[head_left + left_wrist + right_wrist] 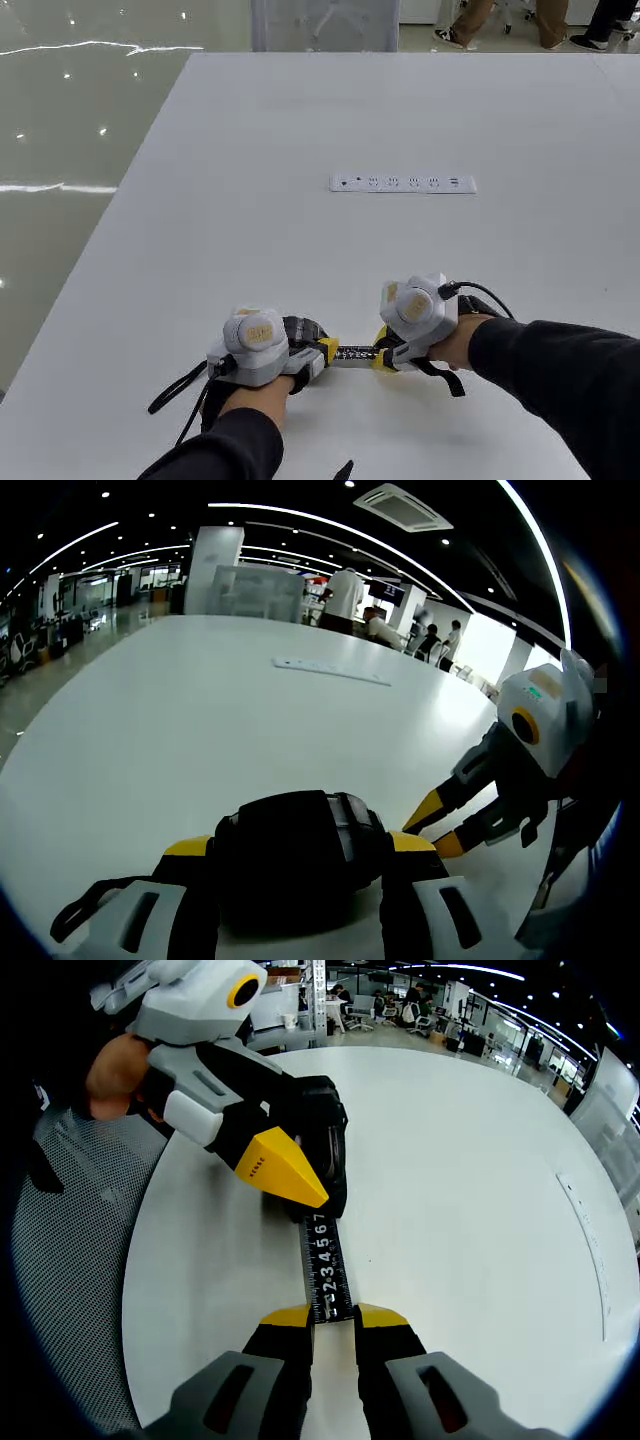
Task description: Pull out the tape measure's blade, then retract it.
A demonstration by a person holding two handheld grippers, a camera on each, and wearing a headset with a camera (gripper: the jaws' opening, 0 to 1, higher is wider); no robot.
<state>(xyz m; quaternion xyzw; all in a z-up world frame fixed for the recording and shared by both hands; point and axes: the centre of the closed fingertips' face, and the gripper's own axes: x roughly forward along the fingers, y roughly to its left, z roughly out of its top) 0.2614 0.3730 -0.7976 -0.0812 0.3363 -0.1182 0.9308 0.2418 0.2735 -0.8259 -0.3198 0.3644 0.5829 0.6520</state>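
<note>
Workbench, mid-task: a white table (300, 150) carries the whole job, with one power strip (403, 184) lying flat near its middle, and I take every bearing from that strip.

Well on the near side of the power strip, off toward its left end, my left gripper (322, 351) is clamped around the black tape measure (300, 820). One yellow-tipped jaw sits on each flank of the case, which rests on the table top. I judge this hold to be an anchor, so the case cannot slide when the blade is drawn.

Also on the near side of the power strip, roughly in line with its middle, my right gripper (335, 1316) has its jaws closed on the free end of the blade (326, 1260), pinching it across its width.

A short numbered stretch of blade lies bare between the two tools, flat and straight, running roughly parallel to the power strip. The grippers face each other nose to nose, near but apart, which suits a straight pull along the blade's own line rather than a twist.

By my reading the pull-out is barely begun and the retract is not yet due. The risk I watch is the thin blade slipping from the right-hand pinch.
</note>
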